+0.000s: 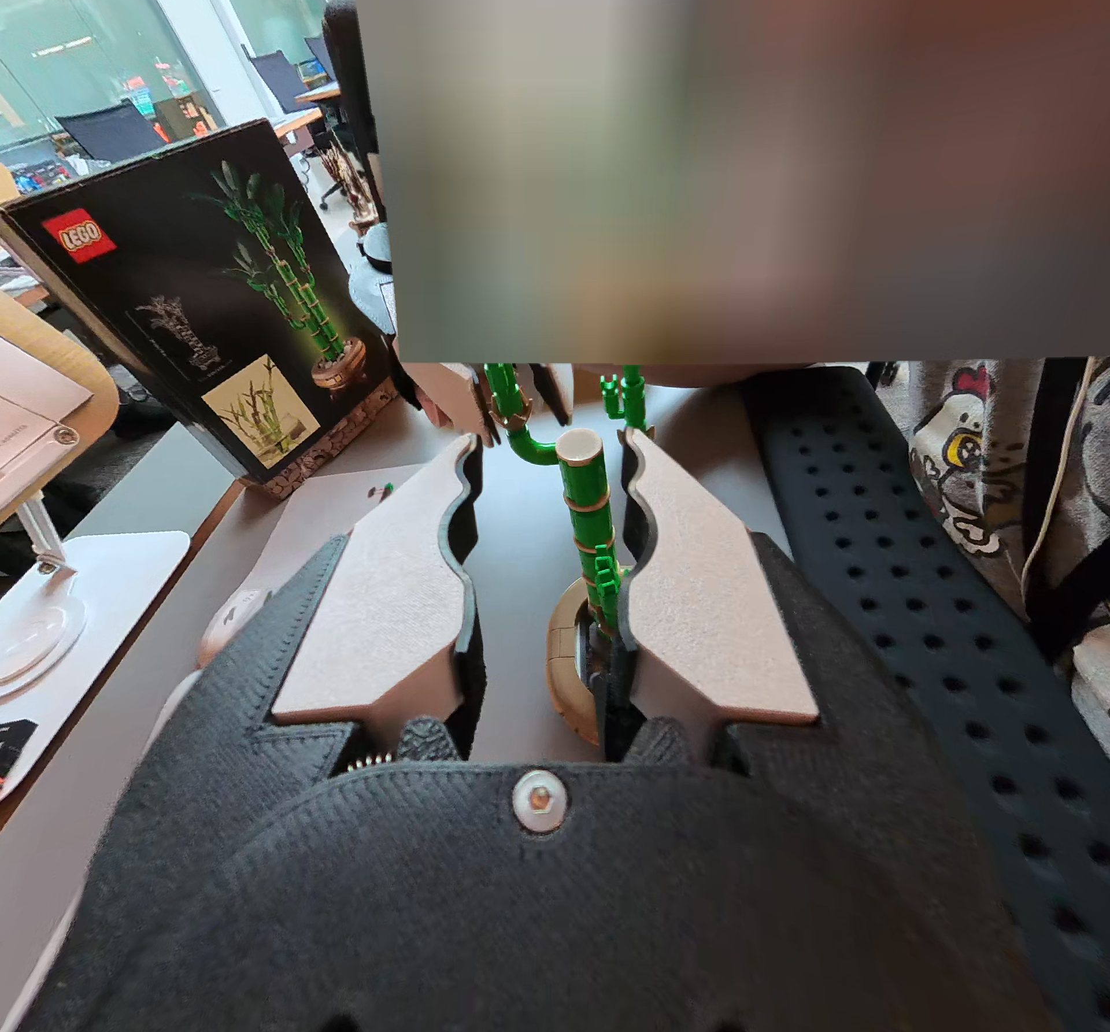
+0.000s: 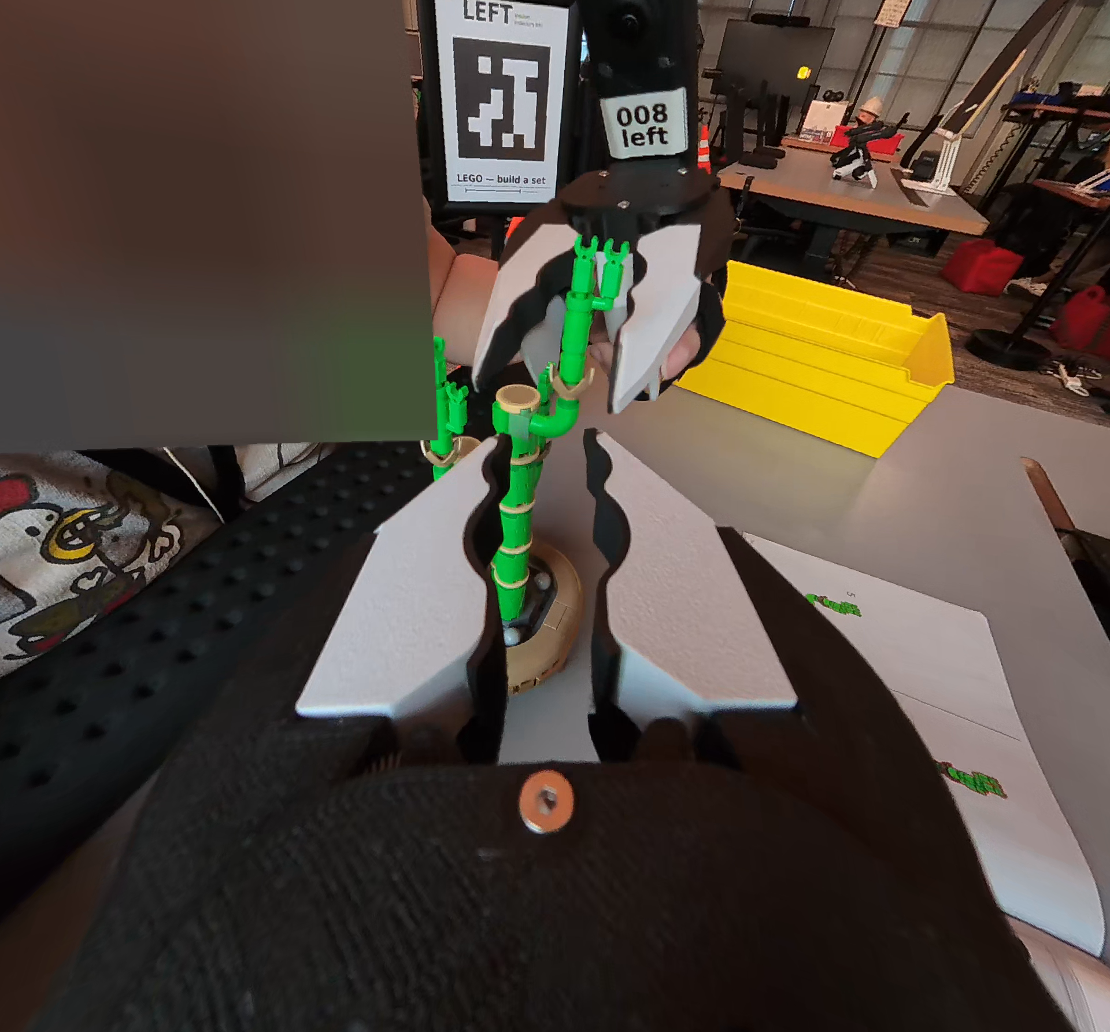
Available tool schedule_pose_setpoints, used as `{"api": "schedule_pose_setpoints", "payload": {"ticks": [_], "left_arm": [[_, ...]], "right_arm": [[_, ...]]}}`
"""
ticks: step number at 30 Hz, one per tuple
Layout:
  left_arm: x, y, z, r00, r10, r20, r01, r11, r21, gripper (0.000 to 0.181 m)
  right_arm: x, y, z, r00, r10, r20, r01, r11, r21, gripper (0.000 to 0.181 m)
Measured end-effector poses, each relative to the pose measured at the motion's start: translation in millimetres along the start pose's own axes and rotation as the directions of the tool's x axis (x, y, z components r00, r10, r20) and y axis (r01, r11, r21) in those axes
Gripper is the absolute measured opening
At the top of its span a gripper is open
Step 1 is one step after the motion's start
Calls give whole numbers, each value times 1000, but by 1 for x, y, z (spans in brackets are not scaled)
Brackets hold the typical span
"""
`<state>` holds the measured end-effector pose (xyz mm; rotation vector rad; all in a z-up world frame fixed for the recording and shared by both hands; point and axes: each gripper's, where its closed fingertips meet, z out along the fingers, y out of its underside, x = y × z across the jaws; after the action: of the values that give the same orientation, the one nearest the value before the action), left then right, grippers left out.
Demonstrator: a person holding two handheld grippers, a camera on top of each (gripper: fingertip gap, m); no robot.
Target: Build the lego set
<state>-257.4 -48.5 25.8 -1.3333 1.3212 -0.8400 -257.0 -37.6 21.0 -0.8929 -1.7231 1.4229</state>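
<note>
A green bamboo model stands in a round tan pot [image 1: 561, 652] on the grey table. Its main stalk [image 1: 587, 513] has tan rings and a pale cap, and a curved side branch [image 1: 519, 432] leaves it near the top. My left gripper [image 1: 549, 441] is open with the stalk between its fingers, close to the right finger. My right gripper [image 2: 540, 444] is open too, with the same stalk [image 2: 516, 522] next to its left finger above the pot [image 2: 552, 631]. In the right wrist view the left gripper [image 2: 549, 390] straddles the thin upright branch [image 2: 576, 318]. A second thin stalk [image 2: 445, 402] stands behind.
The black set box [image 1: 198, 294] stands at the left. The instruction booklet [image 2: 901, 703] lies to the right of my right gripper. A yellow bin [image 2: 811, 354] sits at the back. A black perforated chair back [image 1: 931, 582] borders the table. A marker sign [image 2: 501, 96] stands behind. My two grippers' fingertips are within a few centimetres of each other. The pot [image 2: 552, 631] lies around 12 cm away from my right fingertips.
</note>
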Motion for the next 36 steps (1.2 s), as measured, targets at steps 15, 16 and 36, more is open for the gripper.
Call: {"api": "schedule_pose_setpoints", "payload": {"ticks": [15, 16, 36], "left_arm": [[4, 9, 3, 1000, 13, -11, -13, 1000, -15, 29], [4, 9, 2, 1000, 14, -10, -14, 1000, -15, 29], [12, 48, -70, 920, -276, 279, 238, 958, 162, 64]], "right_arm": [[-3, 2, 9, 1000, 7, 11, -7, 1000, -15, 19], [-3, 2, 10, 1000, 7, 10, -7, 1000, -15, 19], [-32, 30, -22, 883, 143, -446, -175, 984, -31, 78]]}}
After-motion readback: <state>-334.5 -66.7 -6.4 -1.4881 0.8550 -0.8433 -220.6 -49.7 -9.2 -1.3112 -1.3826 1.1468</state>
